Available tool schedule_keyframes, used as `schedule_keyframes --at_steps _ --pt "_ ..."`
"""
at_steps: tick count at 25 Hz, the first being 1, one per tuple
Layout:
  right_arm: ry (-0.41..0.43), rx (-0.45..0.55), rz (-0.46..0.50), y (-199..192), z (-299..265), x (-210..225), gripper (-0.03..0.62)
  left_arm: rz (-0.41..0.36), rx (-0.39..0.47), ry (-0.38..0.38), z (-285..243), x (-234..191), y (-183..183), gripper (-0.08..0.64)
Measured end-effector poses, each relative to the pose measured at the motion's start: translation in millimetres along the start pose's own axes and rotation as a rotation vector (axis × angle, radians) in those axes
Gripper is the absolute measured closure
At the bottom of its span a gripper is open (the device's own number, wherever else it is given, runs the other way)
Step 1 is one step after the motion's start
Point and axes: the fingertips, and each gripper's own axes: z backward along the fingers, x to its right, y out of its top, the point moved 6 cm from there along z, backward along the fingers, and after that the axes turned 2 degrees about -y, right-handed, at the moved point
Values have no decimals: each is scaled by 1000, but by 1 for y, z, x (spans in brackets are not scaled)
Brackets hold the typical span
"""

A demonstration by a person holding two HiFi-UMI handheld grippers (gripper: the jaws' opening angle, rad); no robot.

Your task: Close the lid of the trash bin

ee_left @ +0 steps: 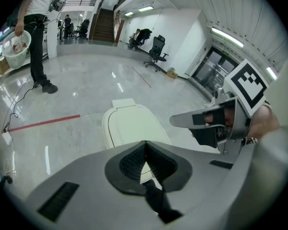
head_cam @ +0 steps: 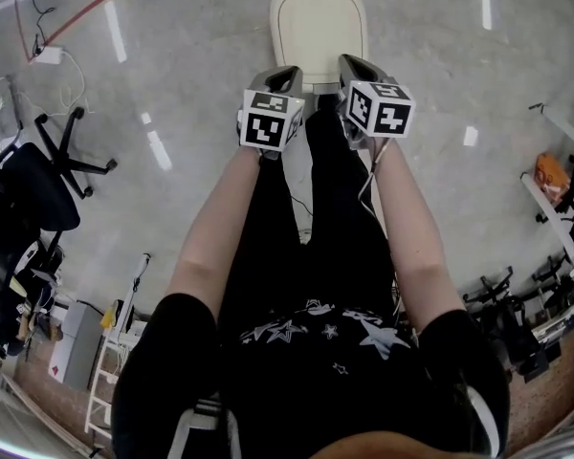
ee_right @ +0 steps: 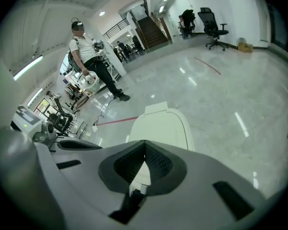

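Head view: the 2 grippers are hanging side by side, left gripper (head_cam: 285, 75) and right gripper (head_cam: 354, 66), with the cream trash bin (head_cam: 318, 27) sitting on the floor just ahead.

Left gripper view: jaws are pressing together on nothing, and the lid (ee_left: 133, 127) is lying flat down.

Right gripper view: same deal, jaws are meeting empty, with the bin just past the tips.
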Motion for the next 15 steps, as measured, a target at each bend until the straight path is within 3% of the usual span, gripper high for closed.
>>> schedule_keyframes --at_steps 8,11,15 --pt "-50 148 -50 42 66 -41 586 -162 101 -139 62 14 61 549" --pt "-81 196 -114 45 92 -58 586 -240 109 -184 92 18 77 549" --pt "-104 250 -188 43 134 -76 586 -255 144 -243 134 31 87 549"
